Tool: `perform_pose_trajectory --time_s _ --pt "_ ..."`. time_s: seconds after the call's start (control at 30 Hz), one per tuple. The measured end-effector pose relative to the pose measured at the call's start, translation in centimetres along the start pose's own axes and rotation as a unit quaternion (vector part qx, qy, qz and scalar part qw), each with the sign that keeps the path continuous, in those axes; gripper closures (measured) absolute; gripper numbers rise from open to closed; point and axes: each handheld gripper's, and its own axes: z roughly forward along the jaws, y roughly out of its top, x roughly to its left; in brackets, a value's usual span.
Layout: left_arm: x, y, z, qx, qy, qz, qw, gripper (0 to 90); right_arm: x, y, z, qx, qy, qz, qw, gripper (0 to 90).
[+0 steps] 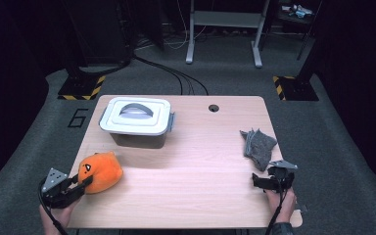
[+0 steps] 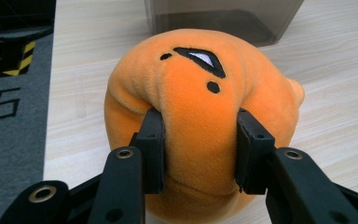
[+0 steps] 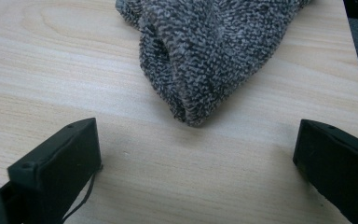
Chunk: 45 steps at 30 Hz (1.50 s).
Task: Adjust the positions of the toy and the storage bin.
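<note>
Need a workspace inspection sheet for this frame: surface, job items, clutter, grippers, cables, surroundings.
Surface: wooden table, round hole at far edge.
Job's things: orange plush toy at near left corner, squeezed between jaws.
Clutter: lidded grey container behind the toy; grey cloth crumpled at right edge.
Grippers: left gripper shut on the toy; right gripper open, short of the cloth.
Cables: black cables on floor beyond table.
Surroundings: dark carpet, hazard-striped stand bases, grey frame legs.

high view: overhead, faces forward-down | gripper views: close, low; all share table (image 1: 196,161)
</note>
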Motion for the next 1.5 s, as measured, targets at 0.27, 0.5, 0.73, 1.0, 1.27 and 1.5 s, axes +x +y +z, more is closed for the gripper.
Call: perform_pose_trajectory --time_s 0.27,0.5,0.73,1.0,1.27,1.5 --pt "0.0 -0.1 -0.1 0.005 -0.002 -0.004 1.0000 49.8 0.0 0.0 0.0 0.000 0.001 -0.001 1.0000 0.0" --pt "-0.1 1.1 -0.8 -0.007 0.009 -0.026 0.9996 23.8 0.0 0.0 0.0 0.000 0.000 0.000 1.0000 0.0" --pt "-1.0 3.4 -0.8 -0.007 0.000 -0.012 0.9999 15.9 0.0 0.0 0.0 0.000 0.001 -0.001 1.0000 0.0" --pt "-1.8 6.3 0.5 -0.001 0.008 -0.005 1.0000 12.3 0.0 -0.1 0.0 -0.003 0.000 -0.003 1.0000 0.0" --pt "-2.6 9.2 2.3 0.009 0.000 0.005 0.9999 11.8 -0.1 -0.1 0.0 -0.004 0.000 -0.005 1.0000 0.0" --pt "-2.8 11.3 3.7 0.014 -0.007 0.008 0.9998 11.5 -0.1 0.0 0.0 -0.003 0.001 -0.005 1.0000 0.0"
